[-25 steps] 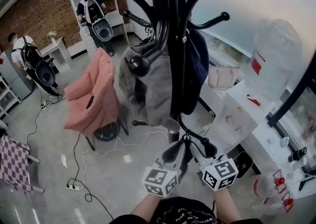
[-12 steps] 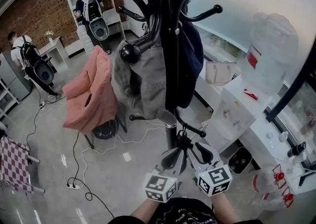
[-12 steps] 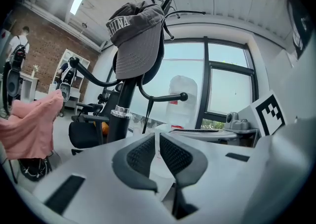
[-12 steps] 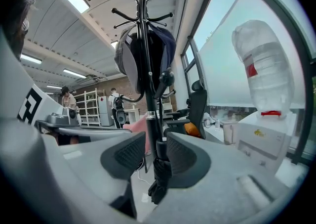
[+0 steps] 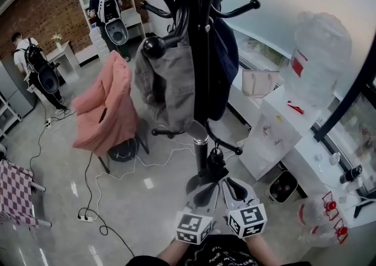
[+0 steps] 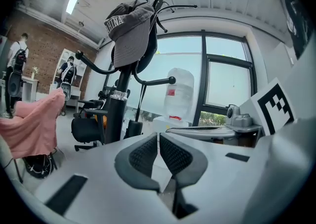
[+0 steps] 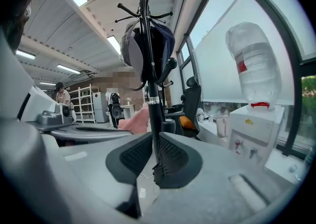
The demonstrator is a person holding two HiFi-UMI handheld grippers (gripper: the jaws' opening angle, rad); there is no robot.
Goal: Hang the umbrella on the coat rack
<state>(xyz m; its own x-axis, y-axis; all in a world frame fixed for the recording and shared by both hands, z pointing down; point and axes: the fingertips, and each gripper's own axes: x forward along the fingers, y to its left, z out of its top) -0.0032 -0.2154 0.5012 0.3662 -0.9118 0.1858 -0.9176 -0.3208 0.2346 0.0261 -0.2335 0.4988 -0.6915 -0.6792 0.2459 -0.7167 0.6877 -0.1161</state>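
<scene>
The black coat rack point(image 5: 197, 53) stands straight ahead, with a grey cap point(image 5: 167, 88) and a dark navy item point(image 5: 226, 59) on its upper hooks. A small dark bundle point(image 5: 212, 168), seemingly the folded umbrella, hangs by a low hook point(image 5: 226, 146) close to the pole. Both grippers are side by side just short of it, touching nothing. My left gripper point(image 5: 207, 191) is shut, pads point(image 6: 148, 154) together and empty. My right gripper point(image 5: 228, 185) has its jaws closing to a narrow gap. Only the rack pole point(image 7: 150, 94) shows through that gap, and nothing is held.
A pink coat point(image 5: 108, 106) is draped over a chair at the left. A water dispenser point(image 5: 282, 124) with a big bottle point(image 5: 317, 53) stands at the right. Cables and a power strip point(image 5: 88, 219) lie on the floor. Two people with backpacks stand far off at the left.
Both grippers have drawn back and down from the rack's low hook. The right gripper's jaws, wide open a second ago, have come nearly together. The dark bundle stays on the rack.
</scene>
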